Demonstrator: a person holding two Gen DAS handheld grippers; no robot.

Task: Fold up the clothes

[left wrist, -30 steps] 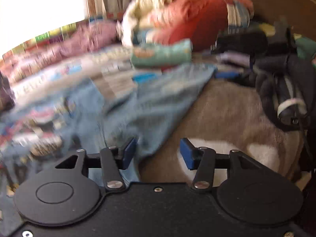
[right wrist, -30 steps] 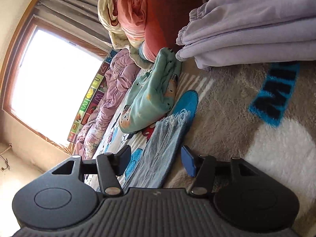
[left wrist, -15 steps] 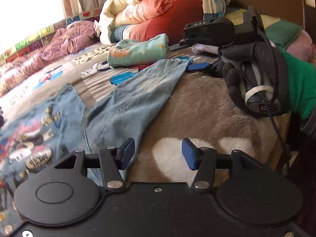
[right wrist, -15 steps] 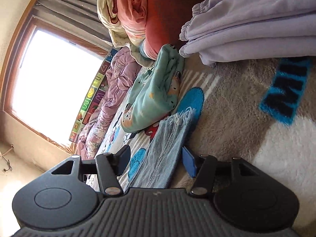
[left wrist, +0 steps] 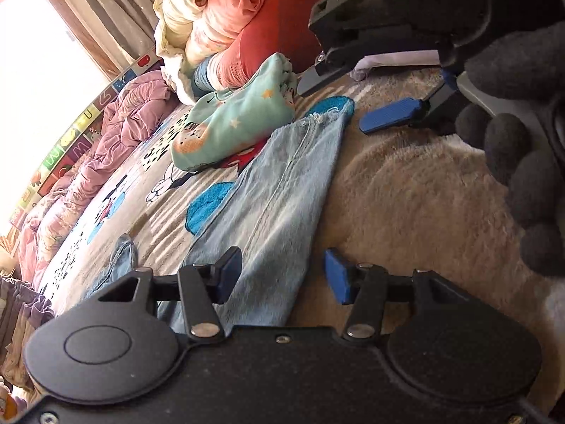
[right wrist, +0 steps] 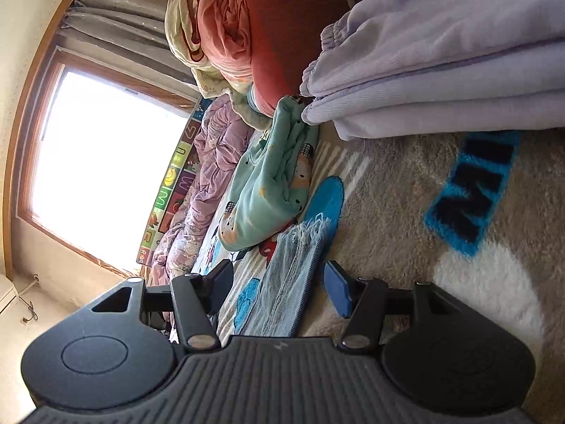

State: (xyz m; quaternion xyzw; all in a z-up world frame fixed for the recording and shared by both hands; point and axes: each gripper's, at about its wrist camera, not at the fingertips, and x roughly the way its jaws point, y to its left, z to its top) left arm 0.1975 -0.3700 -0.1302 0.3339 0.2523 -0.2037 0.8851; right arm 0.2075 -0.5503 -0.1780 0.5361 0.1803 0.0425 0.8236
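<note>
A pair of light blue jeans (left wrist: 282, 194) lies flat on the patterned fuzzy blanket (left wrist: 406, 194), one leg running away to a frayed hem (right wrist: 310, 228). My left gripper (left wrist: 282, 275) is open, its jaws straddling the leg's near part without clamping it. My right gripper (right wrist: 279, 282) is open too, held sideways with the hem end of the jeans (right wrist: 289, 282) between its blue pads. The left wrist view shows the right gripper (left wrist: 388, 113) beside the hem, held by a dark gloved hand (left wrist: 512, 162).
A folded teal printed garment (left wrist: 233, 123) lies just beyond the hem. A folded lilac stack (right wrist: 441, 70) sits to the right. Red and cream bedding (left wrist: 247, 17) is piled behind, a purple quilt (left wrist: 116, 141) along the window side.
The left gripper has swung along the jeans leg and tilted, coming closer to the right gripper. The right gripper has eased back slightly from the hem. Both stay open.
</note>
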